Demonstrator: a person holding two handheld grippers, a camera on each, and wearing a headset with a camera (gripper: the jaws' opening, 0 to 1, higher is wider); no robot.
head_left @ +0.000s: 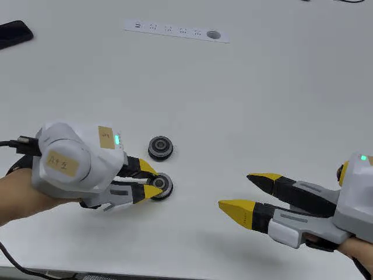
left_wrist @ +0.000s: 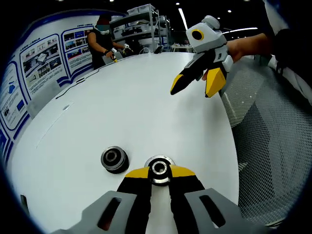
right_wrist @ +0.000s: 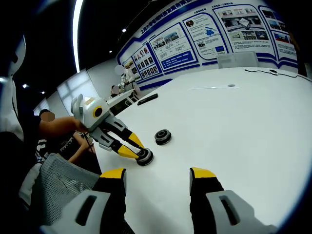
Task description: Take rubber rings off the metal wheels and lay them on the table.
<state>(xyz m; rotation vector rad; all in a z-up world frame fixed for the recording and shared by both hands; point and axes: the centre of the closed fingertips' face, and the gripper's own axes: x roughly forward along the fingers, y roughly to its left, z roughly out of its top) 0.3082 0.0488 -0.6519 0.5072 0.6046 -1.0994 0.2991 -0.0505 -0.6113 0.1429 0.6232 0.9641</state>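
Note:
Two small metal wheels with black rubber rings lie flat on the white table point(head_left: 245, 105). The nearer wheel point(head_left: 162, 185) point(left_wrist: 160, 165) point(right_wrist: 145, 157) sits between the yellow tips of my left gripper point(head_left: 151, 181) point(left_wrist: 160, 173), which is shut on it at table level. The second wheel point(head_left: 160, 147) point(left_wrist: 115, 159) point(right_wrist: 163, 136) lies free just beyond it. My right gripper point(head_left: 249, 191) point(right_wrist: 158, 174) is held open with nothing between its fingers, well to the right of both wheels and pointing toward them. It also shows in the left gripper view point(left_wrist: 201, 80).
A white power strip point(head_left: 175, 29) lies at the far side and a black phone point(head_left: 13, 32) at the far left. The table's front edge runs close under both grippers. A mesh chair point(left_wrist: 265, 141) stands beside the table, with a person point(left_wrist: 101, 36) at its far end.

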